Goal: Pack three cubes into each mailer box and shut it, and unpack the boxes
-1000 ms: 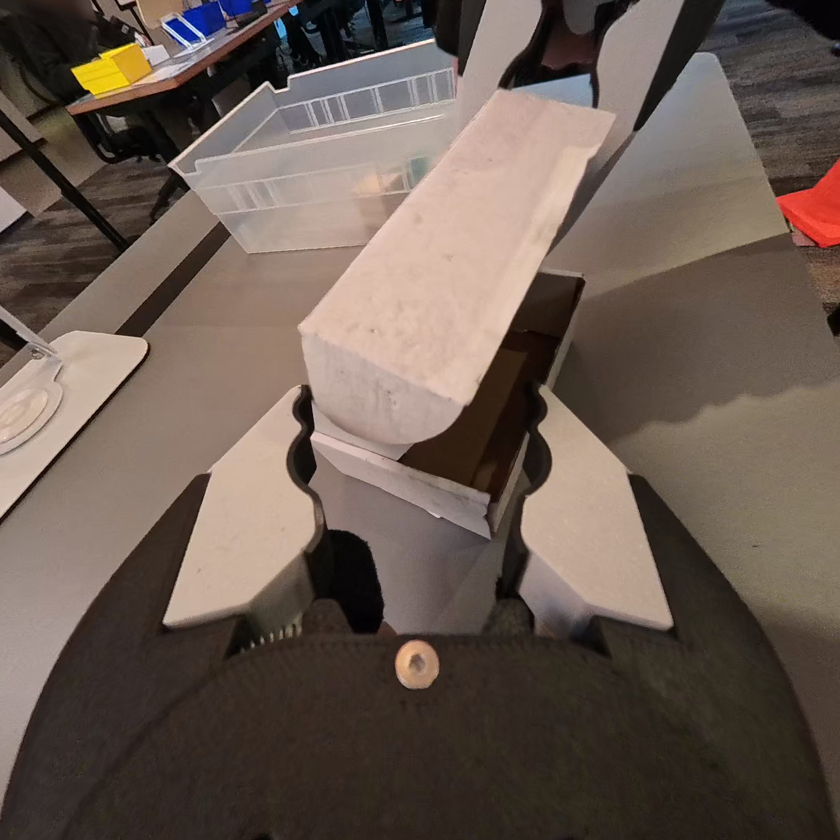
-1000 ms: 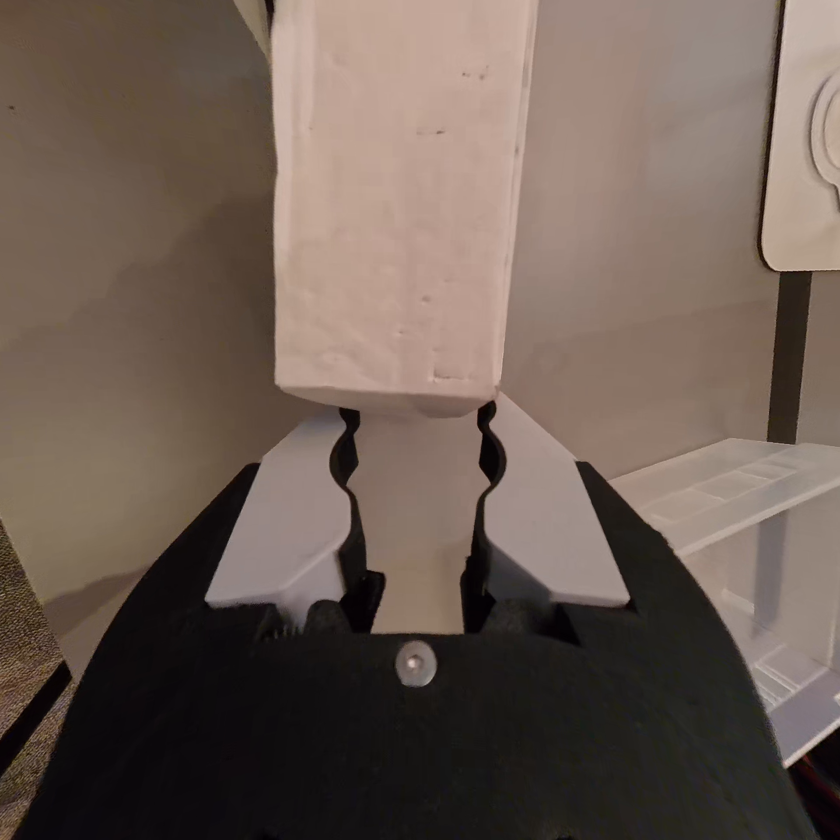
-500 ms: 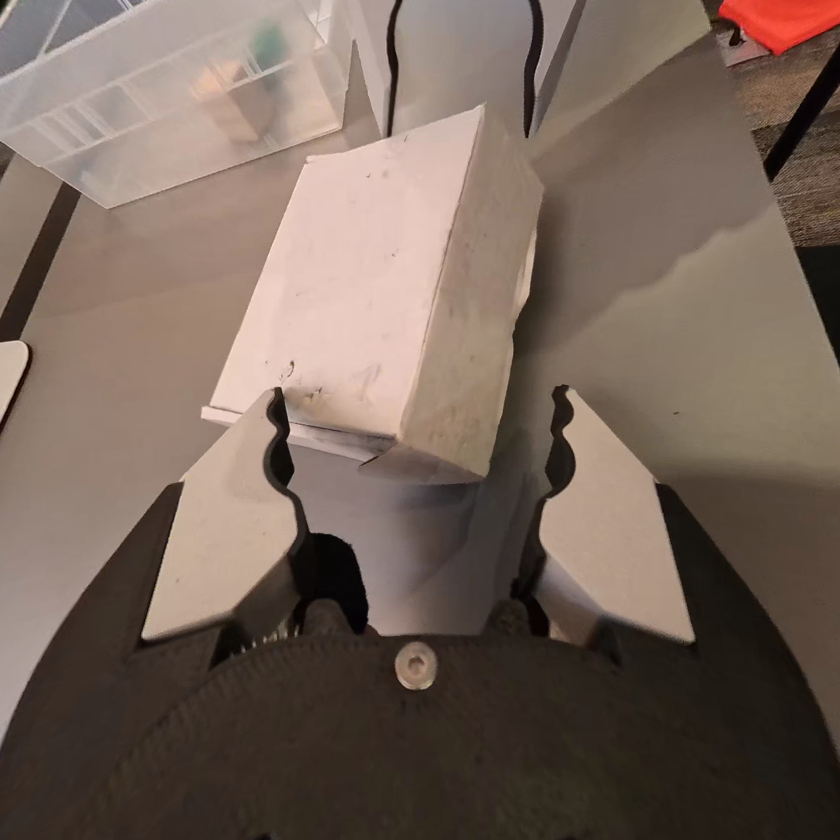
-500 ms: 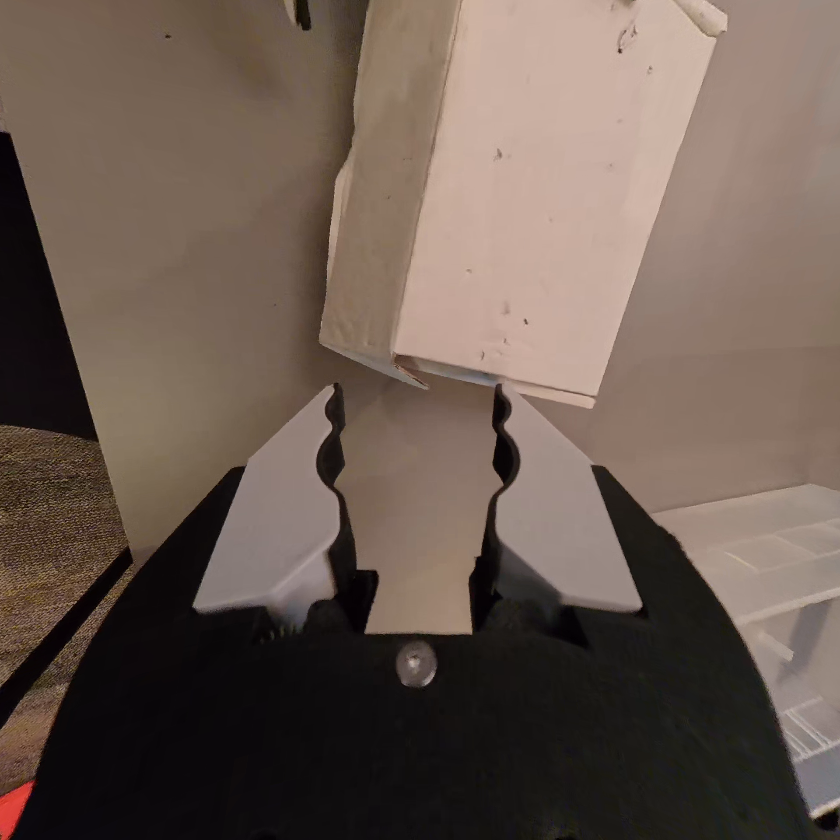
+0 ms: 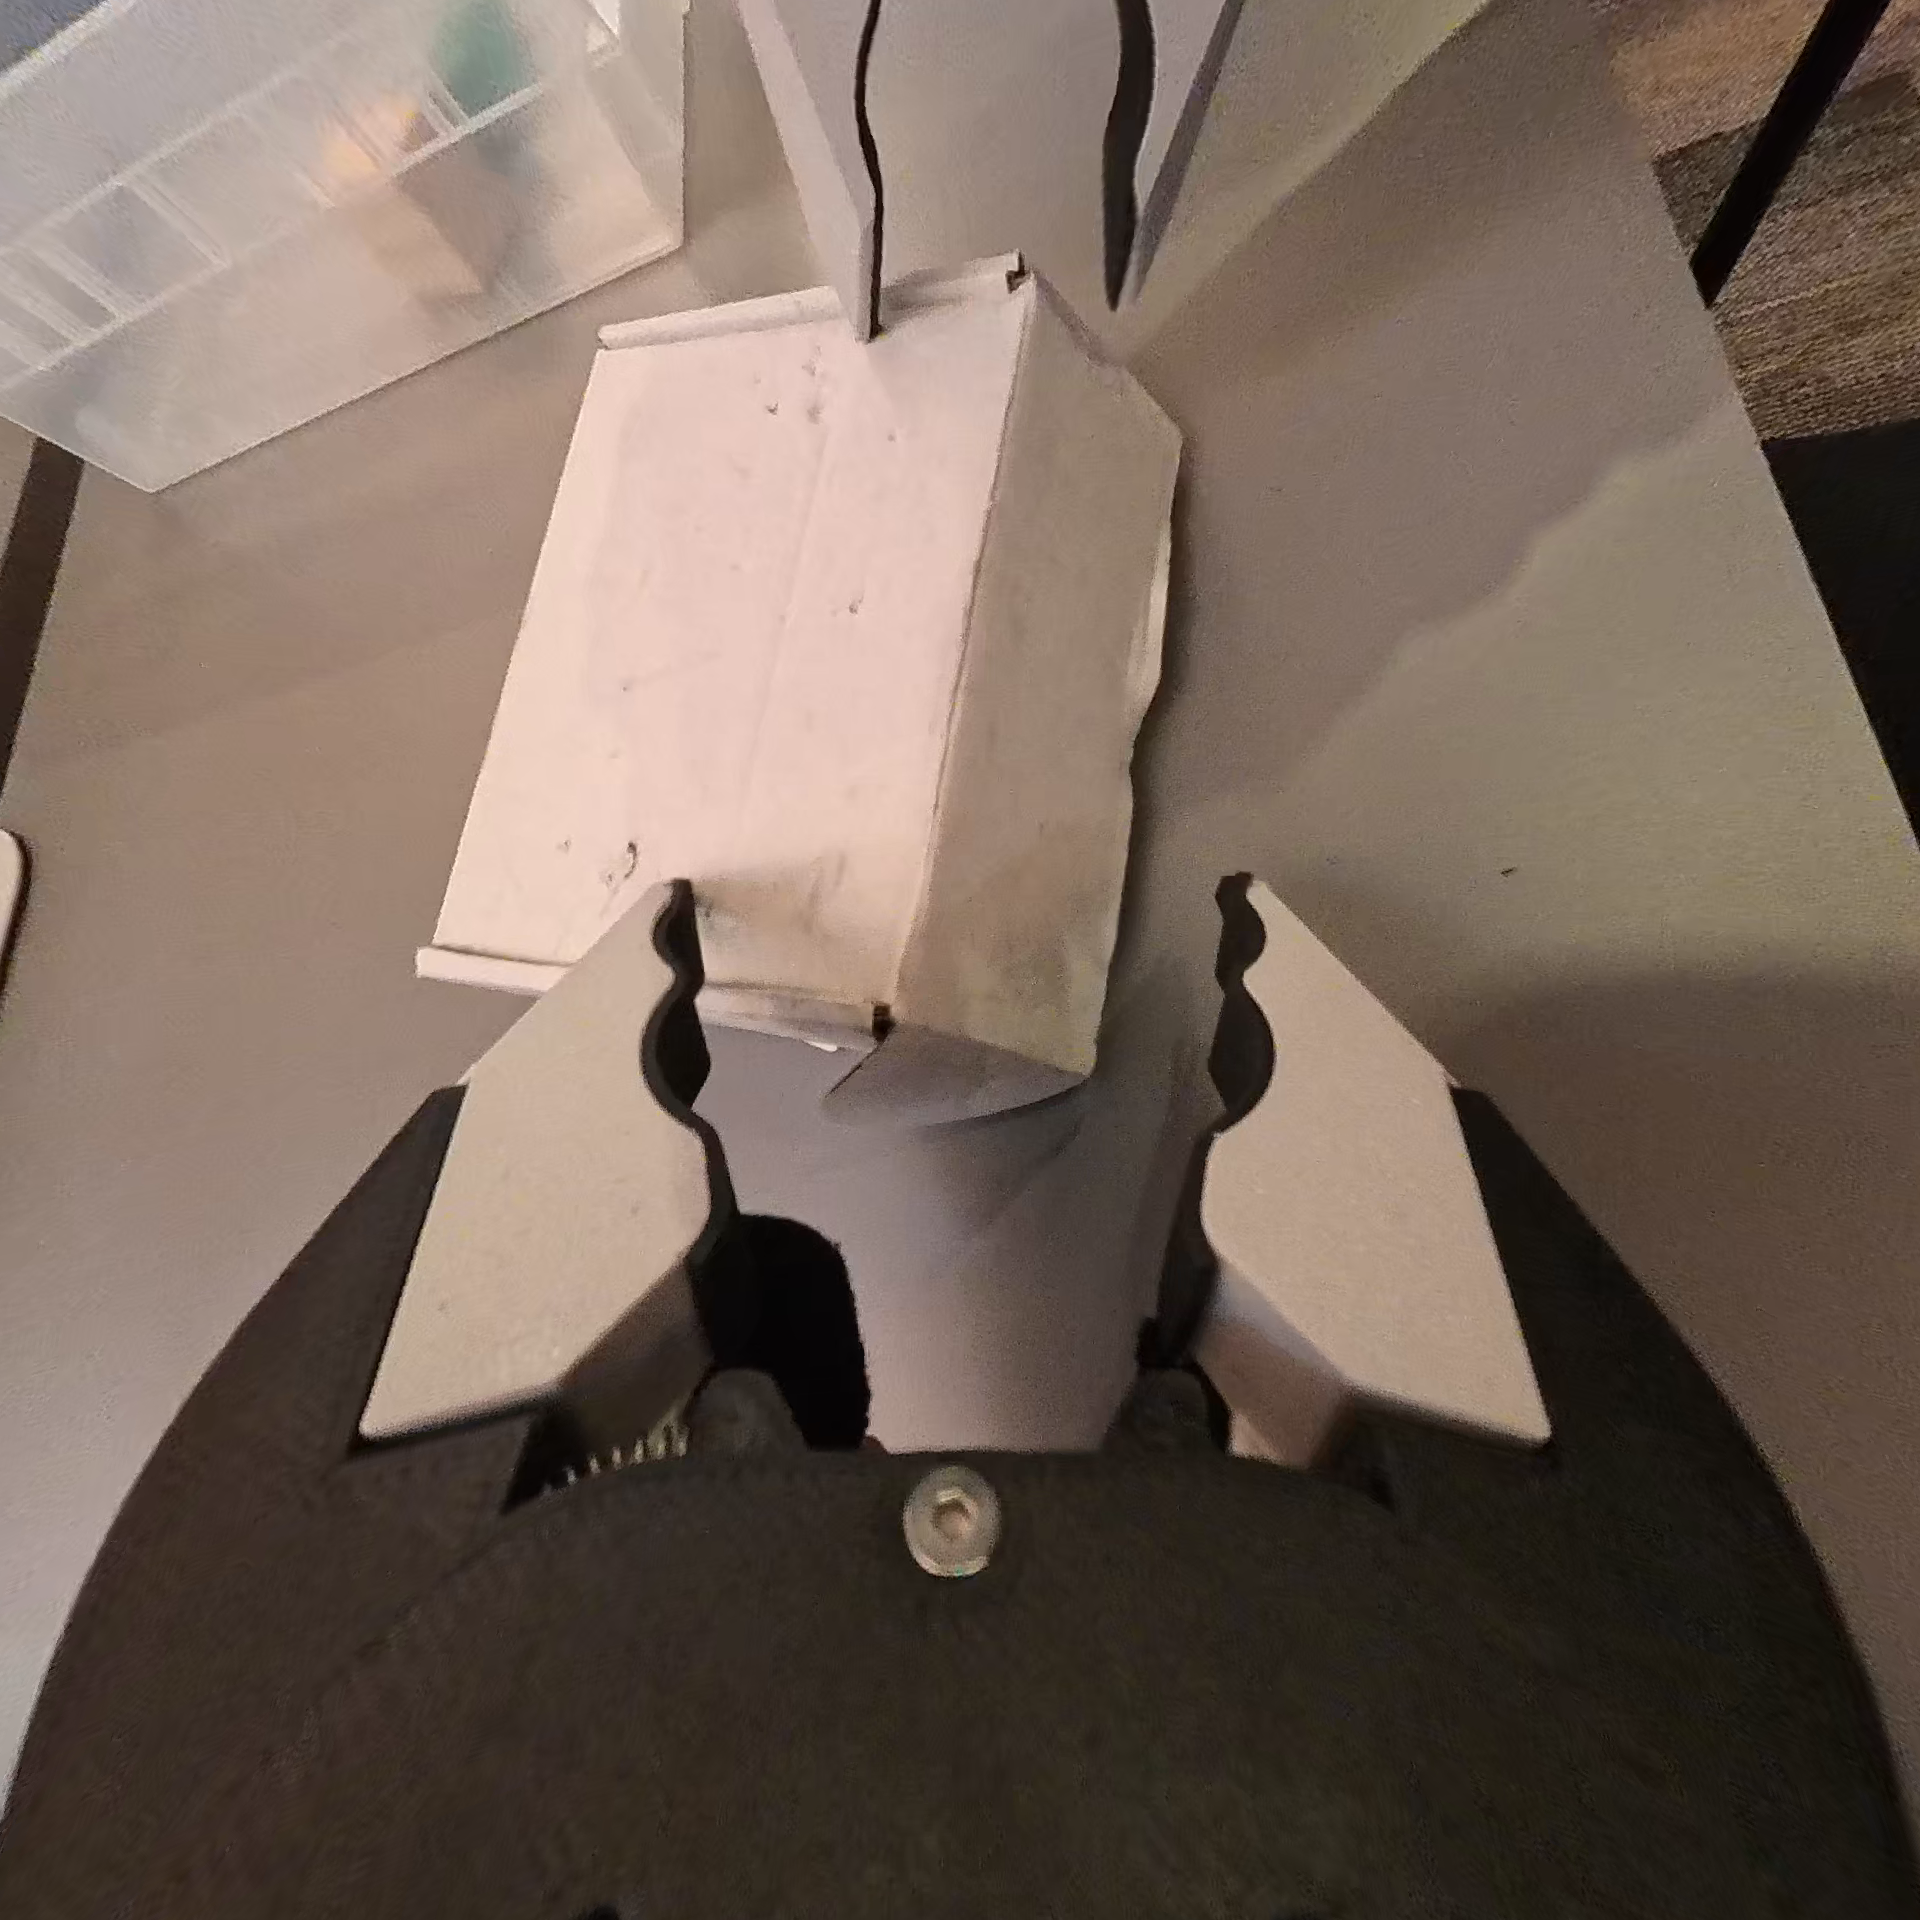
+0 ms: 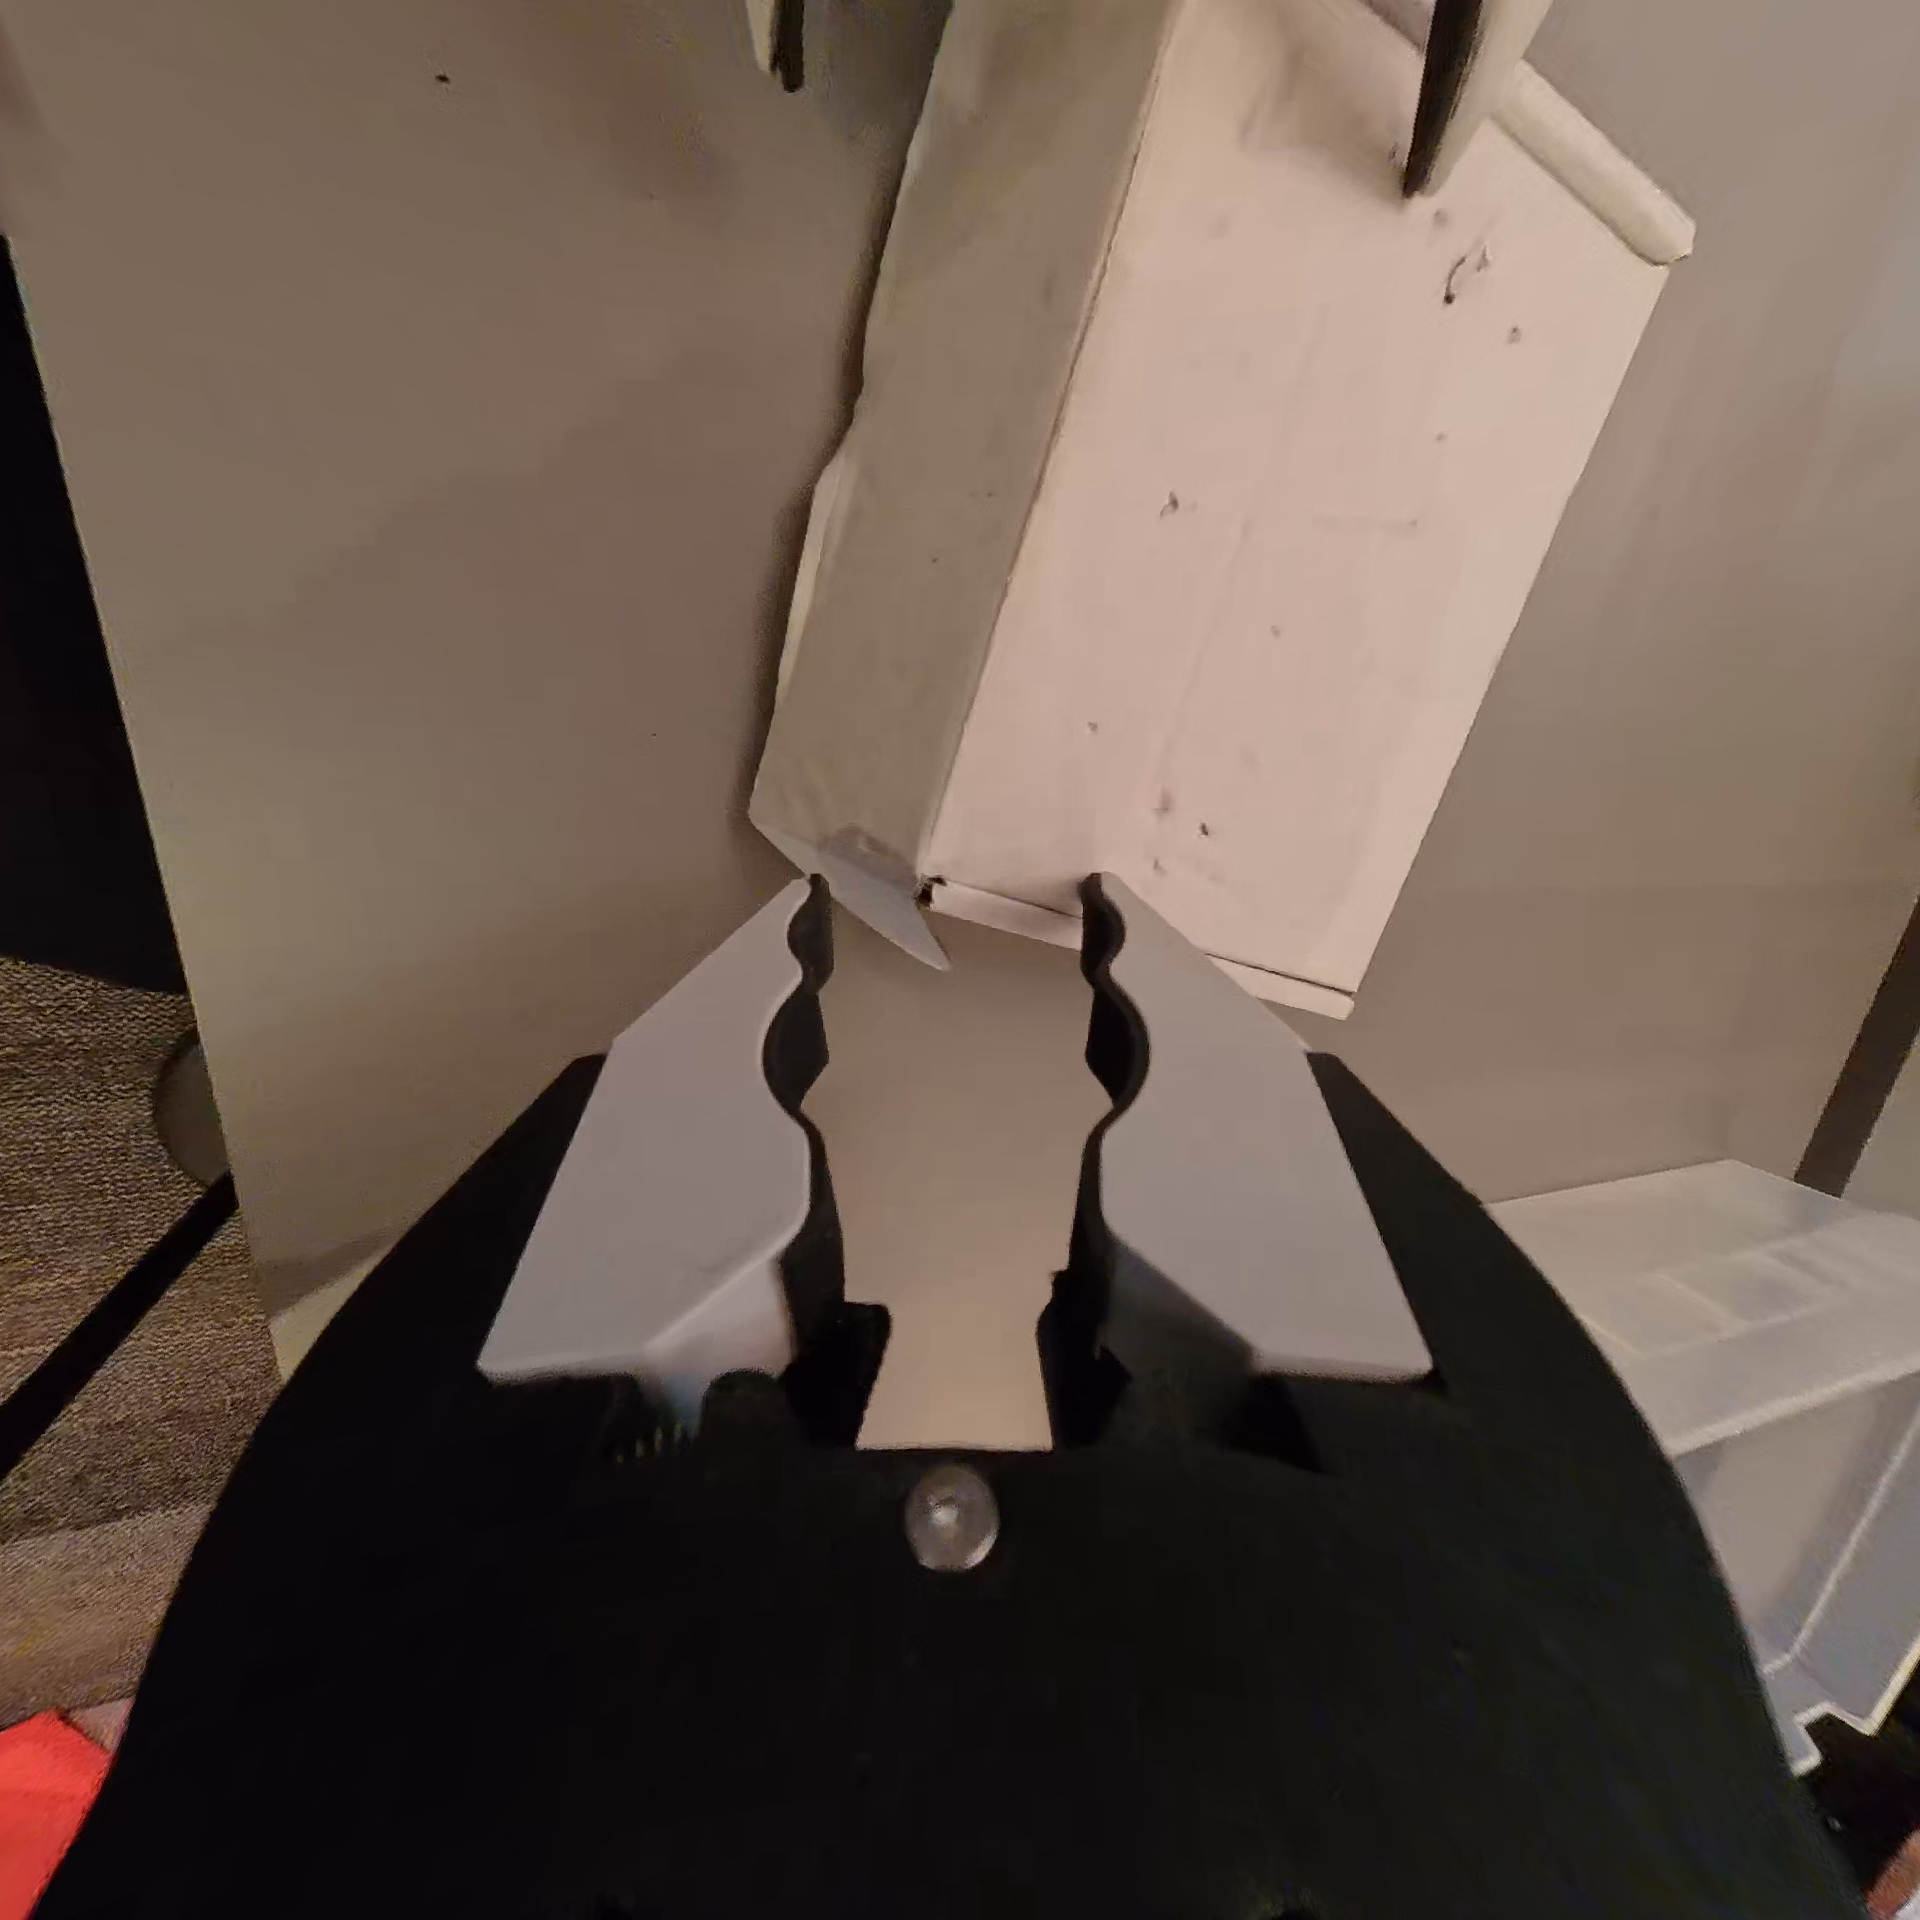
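Observation:
A white mailer box (image 5: 769,644) lies on the grey table (image 5: 260,727) with its lid folded down. A small flap (image 5: 935,1091) sticks out at its near right corner. My left gripper (image 5: 956,894) is open and empty, with its fingertips at the box's near end. My right gripper (image 6: 954,888) is open and empty at the opposite end of the box (image 6: 1226,540), where a flap tip (image 6: 883,904) pokes out between its fingertips without being held. Each gripper shows at the top of the other's view, the right one in the left wrist view (image 5: 997,208). No cubes show at the box.
A clear plastic bin (image 5: 312,208) stands on the table beyond the box to the left, with blurred green and yellowish things inside; it also shows in the right wrist view (image 6: 1714,1403). The table edge and carpet (image 5: 1818,260) lie to the right. A red object (image 6: 42,1787) lies low.
The lid, raised a second ago with the brown inside showing, now lies down on the box. Both grippers now look down on the box from its two ends.

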